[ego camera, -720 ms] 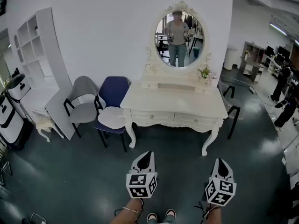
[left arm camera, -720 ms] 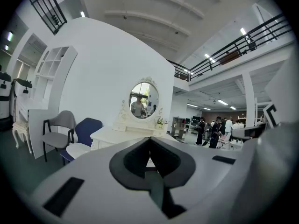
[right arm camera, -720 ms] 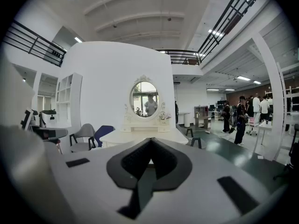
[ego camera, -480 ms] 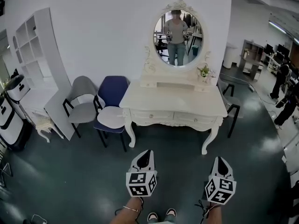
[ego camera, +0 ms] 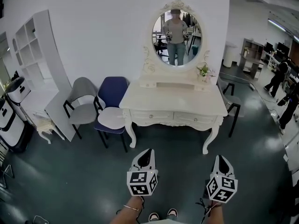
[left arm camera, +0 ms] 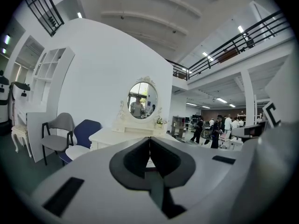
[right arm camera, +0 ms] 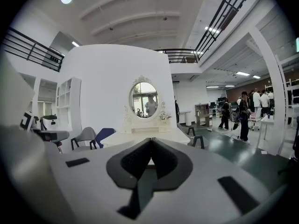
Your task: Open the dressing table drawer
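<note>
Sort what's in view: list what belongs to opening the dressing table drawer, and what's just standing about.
For the job: dressing table, left drawer, right drawer, left tongs, right tongs.

Standing about: grey chair, blue chair, white shelf unit, potted plant, oval mirror.

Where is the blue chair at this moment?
In the head view, the blue chair stands just left of the dressing table, between it and the grey chair.

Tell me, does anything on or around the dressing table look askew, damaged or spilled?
Nothing stands out. The dressing table stands level, both its drawers are shut, the oval mirror looks whole, and the small plant is upright.
</note>
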Demonstrator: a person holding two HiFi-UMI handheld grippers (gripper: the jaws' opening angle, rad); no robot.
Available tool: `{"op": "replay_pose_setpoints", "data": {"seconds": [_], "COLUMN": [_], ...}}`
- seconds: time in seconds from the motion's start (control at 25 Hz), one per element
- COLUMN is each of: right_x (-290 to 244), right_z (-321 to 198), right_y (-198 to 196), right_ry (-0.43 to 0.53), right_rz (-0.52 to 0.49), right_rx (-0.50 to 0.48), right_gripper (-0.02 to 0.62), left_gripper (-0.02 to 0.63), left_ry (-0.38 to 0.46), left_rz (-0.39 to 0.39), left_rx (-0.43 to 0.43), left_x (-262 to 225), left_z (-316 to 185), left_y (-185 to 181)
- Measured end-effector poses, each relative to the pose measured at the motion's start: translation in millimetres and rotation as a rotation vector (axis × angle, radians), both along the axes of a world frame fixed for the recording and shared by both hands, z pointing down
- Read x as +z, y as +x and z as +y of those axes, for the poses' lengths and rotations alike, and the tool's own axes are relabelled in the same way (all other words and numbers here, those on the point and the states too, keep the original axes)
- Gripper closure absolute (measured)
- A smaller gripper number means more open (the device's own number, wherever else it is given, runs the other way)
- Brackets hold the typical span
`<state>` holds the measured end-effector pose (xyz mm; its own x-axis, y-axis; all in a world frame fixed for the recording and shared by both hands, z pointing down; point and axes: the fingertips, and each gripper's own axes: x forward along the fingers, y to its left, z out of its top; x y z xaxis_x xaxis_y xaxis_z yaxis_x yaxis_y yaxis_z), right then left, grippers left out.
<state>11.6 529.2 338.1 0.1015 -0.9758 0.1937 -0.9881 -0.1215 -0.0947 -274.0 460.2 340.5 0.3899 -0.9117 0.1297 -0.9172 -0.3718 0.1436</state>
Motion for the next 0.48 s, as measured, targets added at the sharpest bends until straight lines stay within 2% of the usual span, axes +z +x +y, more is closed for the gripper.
{"op": "replay_pose_setpoints", "data": {"seconds": [0.08,0.16,0.48], "right_x": [-0.1,-0.7,-0.3], "right_z": [0.4,-0.4,0.5], "right_y": [2.5,4.1,10.8], "right_ry": [0.004,0.006,0.010], "right_rz": [0.001,0.001,0.010], "right_rx": [0.005,0.007,0.007], "right_gripper": [0.586,0.543,0.505], "left_gripper": [0.586,0.587,0.588], "left_ry": [0.001,-0.002,-0.004], "left_rz": [-0.007,-0.008,-0.011], "left_rx": [-0.002,-0.004,-0.008], "left_x": [0.6,1.1,4.3], "left_z": [-0.1,-1.1,0.6], "left_y": [0.6,0.8,7.8]}}
